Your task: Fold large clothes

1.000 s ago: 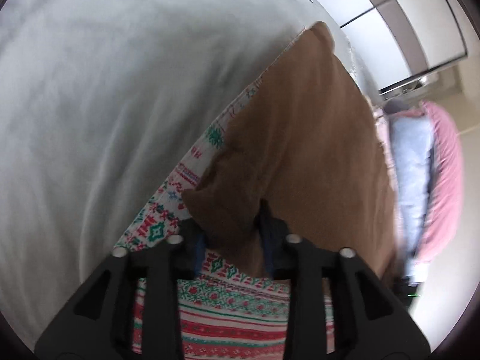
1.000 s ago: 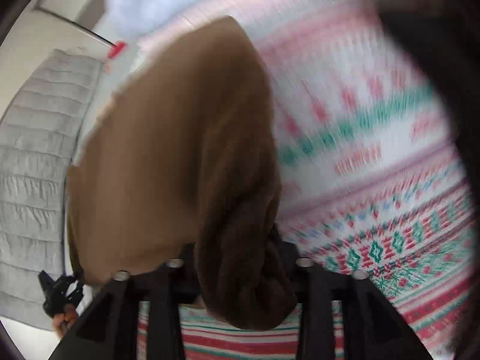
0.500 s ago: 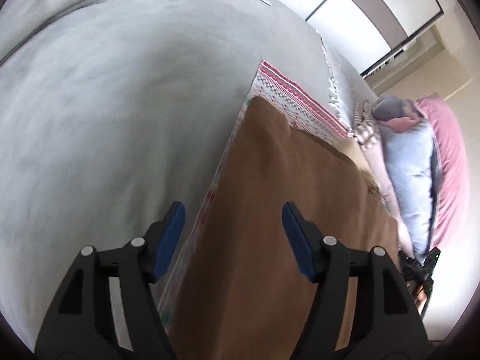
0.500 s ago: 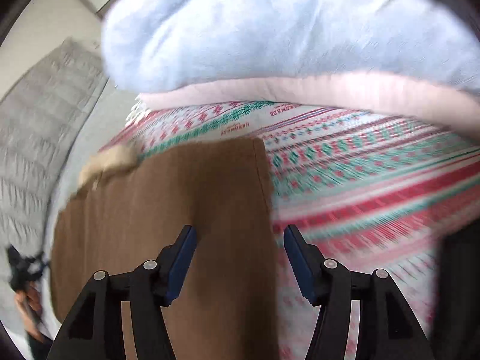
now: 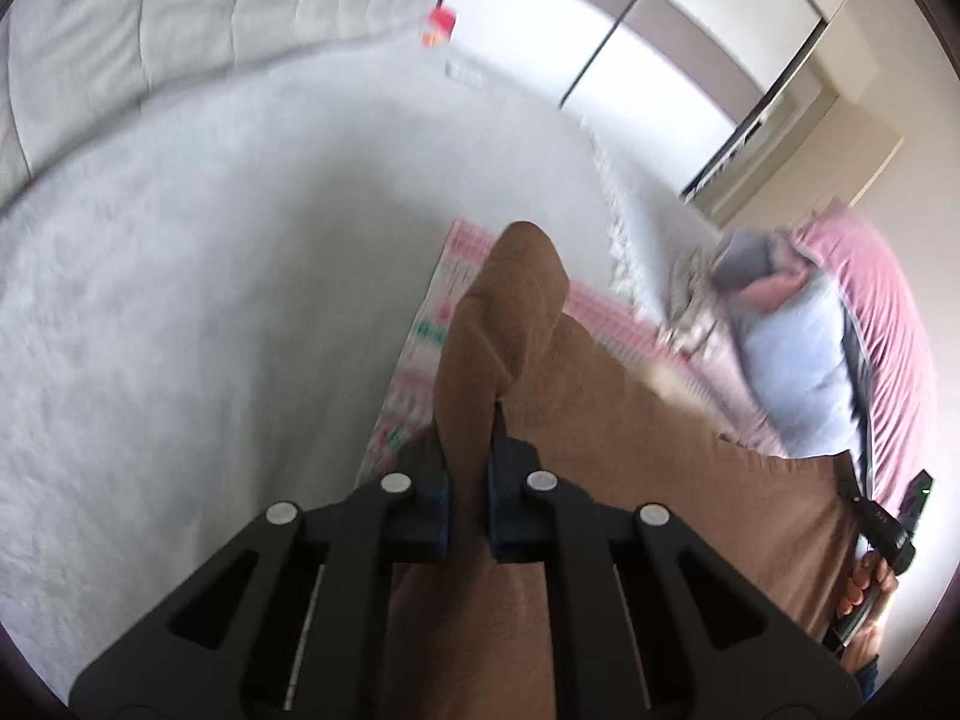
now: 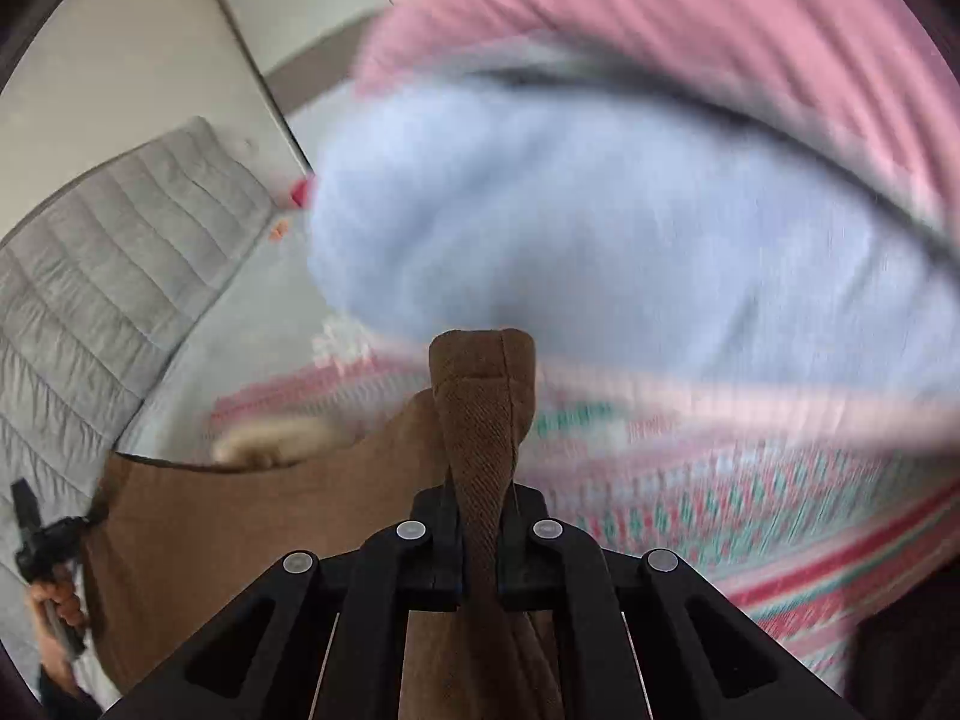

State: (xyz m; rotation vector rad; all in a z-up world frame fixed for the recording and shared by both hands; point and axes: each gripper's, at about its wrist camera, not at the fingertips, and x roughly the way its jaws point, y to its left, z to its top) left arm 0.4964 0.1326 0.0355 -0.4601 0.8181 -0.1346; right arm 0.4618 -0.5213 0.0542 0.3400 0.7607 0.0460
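A large brown garment (image 5: 630,438) is stretched between my two grippers above a patterned red, white and green blanket (image 5: 420,348). My left gripper (image 5: 467,480) is shut on one pinched corner of it, which sticks up past the fingertips. In the right wrist view, my right gripper (image 6: 480,531) is shut on another corner of the brown garment (image 6: 486,408), which stands up between the jaws. The patterned blanket (image 6: 750,504) lies beneath. The right gripper also shows at the far right of the left wrist view (image 5: 888,534).
A pale grey bed surface (image 5: 210,300) spreads to the left with a quilted headboard (image 5: 180,18) behind. A pile of light blue (image 6: 600,240) and pink (image 6: 720,18) bedding lies close ahead of the right gripper. A wardrobe (image 5: 660,30) stands beyond.
Half a second ago both grippers were open over the flat brown garment. Now both have shut on its corners and lifted them. A second ago both also held bunched brown cloth.
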